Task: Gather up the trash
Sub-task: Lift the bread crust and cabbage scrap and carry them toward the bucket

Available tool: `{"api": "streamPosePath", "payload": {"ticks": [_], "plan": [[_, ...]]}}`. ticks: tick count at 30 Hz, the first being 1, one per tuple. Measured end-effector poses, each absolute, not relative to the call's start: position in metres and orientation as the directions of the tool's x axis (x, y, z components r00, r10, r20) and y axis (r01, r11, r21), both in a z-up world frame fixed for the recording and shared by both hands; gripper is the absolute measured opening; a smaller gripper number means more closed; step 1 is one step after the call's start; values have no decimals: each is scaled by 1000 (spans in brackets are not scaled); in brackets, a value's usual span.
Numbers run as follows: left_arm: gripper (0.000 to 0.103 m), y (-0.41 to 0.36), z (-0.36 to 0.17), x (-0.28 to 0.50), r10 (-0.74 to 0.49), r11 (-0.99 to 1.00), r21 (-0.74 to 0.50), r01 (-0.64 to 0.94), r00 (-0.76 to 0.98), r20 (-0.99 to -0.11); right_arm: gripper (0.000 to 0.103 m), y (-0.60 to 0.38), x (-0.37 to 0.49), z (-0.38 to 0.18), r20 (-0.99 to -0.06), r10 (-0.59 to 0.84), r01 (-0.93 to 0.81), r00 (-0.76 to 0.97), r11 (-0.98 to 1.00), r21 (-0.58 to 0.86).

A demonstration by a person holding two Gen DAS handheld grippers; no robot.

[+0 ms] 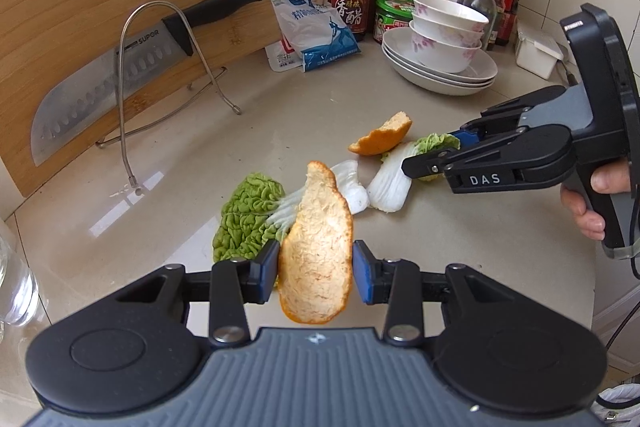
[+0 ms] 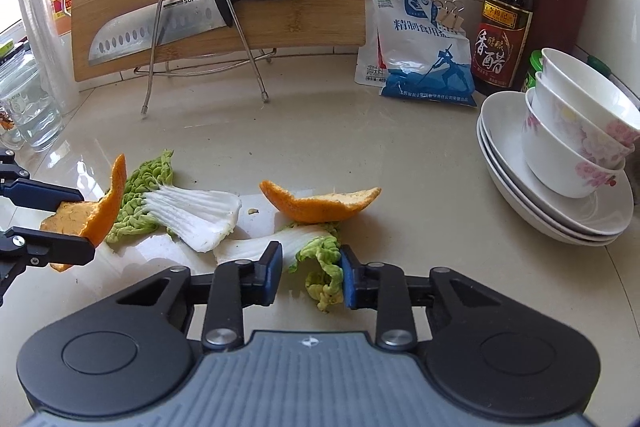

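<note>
As left tool [image 1: 316, 269] clamps one of two peels [image 1: 314, 215], right tool [image 2: 309, 269] seems unclenched.

Our left claw [image 1: 315, 273] points forward and downward, its two blue pads pressed on either side of a piece of orange peel [image 1: 316, 251] that stands upright between them, lifted off the counter [image 1: 280, 115]. Our right claw [image 2: 310, 277] slants down toward the counter, its jaws narrow; the right pad touches a cabbage leaf [image 2: 320, 259] lying between them, while the left pad stands just apart from it. In the left wrist view a bare hand [image 1: 592, 203] wraps the right claw's black handle, fingers curled around it.
</note>
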State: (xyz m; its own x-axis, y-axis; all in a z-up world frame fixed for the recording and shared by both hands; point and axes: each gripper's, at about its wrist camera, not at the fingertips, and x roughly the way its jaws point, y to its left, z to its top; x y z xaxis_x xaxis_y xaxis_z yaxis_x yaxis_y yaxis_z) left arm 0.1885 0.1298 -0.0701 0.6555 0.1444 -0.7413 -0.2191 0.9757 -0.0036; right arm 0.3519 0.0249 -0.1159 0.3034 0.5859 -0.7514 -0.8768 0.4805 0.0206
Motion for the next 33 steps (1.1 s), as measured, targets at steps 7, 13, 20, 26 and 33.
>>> {"api": "streamPosePath", "payload": {"ticks": [7,13,20,26,33], "plan": [[38,129,-67,188,127,983,3,-186,656,-744,23,16,341,-107,-746,590,-882,310,471,5],[38,127,-64,186,109,986,-2,-166,655,-748,21,6,332,-98,-741,592,-886,316,463,-8],[37,122,-59,184,93,992,10,-130,653,-751,21,-10,324,-87,-737,592,-882,328,471,-14],[37,115,-54,182,68,996,17,-84,652,-755,21,-31,312,-79,-732,592,-877,336,481,-13],[37,93,-48,174,34,999,21,-28,651,-758,21,-60,290,-70,-724,593,-869,352,495,-17]]}}
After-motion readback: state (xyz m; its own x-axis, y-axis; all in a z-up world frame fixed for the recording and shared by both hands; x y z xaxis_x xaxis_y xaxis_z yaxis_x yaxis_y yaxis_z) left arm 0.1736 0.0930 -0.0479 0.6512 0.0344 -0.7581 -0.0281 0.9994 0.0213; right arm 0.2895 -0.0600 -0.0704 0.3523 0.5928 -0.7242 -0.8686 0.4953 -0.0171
